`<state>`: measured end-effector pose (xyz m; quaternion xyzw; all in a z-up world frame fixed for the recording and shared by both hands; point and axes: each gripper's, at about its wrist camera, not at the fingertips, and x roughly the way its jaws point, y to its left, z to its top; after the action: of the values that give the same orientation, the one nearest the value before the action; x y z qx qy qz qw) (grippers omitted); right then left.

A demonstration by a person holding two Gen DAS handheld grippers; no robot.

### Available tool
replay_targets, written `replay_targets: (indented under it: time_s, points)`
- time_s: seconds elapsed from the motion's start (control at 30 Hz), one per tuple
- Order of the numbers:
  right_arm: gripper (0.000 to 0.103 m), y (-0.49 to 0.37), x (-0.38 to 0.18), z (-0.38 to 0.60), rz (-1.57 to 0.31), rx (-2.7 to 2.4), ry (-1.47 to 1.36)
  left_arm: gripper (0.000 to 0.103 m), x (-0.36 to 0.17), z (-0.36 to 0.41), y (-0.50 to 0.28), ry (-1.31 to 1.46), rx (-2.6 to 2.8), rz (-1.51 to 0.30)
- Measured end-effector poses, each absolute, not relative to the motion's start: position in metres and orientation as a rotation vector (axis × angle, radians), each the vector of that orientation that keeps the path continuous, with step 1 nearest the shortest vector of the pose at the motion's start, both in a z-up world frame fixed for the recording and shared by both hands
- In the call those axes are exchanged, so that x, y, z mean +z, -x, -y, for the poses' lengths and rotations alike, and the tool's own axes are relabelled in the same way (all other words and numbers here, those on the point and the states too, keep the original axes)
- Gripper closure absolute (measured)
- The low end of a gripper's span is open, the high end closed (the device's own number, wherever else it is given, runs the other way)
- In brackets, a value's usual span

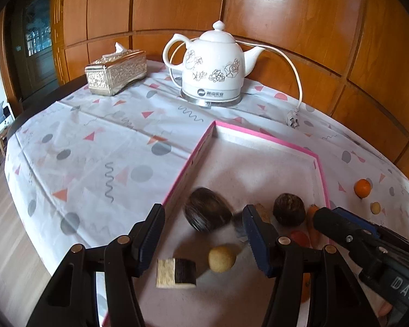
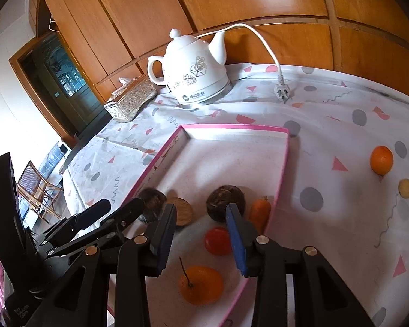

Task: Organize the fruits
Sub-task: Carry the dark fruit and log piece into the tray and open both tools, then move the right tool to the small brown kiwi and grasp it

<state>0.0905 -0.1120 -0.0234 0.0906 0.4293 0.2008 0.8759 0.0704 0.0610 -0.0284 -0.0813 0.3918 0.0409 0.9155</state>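
Left gripper (image 1: 203, 241) and right gripper (image 2: 200, 238): fingers spread apart, nothing held, both poised over the shallow pink-rimmed white tray (image 2: 233, 127) on the patterned tabletop (image 1: 95, 147). Nearest in the tray lie a stemmed orange fruit (image 2: 201, 284) and a red round fruit (image 2: 218, 240); beyond them a small carrot (image 2: 259, 213), a dark brown round fruit (image 2: 225, 203) and a blurred dark oval fruit (image 1: 207, 209). Further right, outside the tray, an orange (image 2: 381, 160) and a small yellow fruit (image 2: 405, 188) sit on the cloth; at the far edge stand a white ceramic electric kettle (image 1: 214, 64) and a silver embossed tissue box (image 1: 116, 72).
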Motion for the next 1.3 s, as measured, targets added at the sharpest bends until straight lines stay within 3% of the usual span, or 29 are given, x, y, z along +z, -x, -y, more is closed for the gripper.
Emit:
replay_targets:
  time_s: [0.73, 1.3]
  points:
    - [0.065, -0.047, -0.023, 0.187, -0.799, 0.18, -0.137, 0.043, -0.012, 0.007, -0.041, 0.073, -0.069, -0.767]
    - [0.065, -0.059, -0.042, 0.284, -0.819, -0.054, -0.209, 0.043, -0.006, 0.083, -0.054, -0.003, -0.235, -0.768]
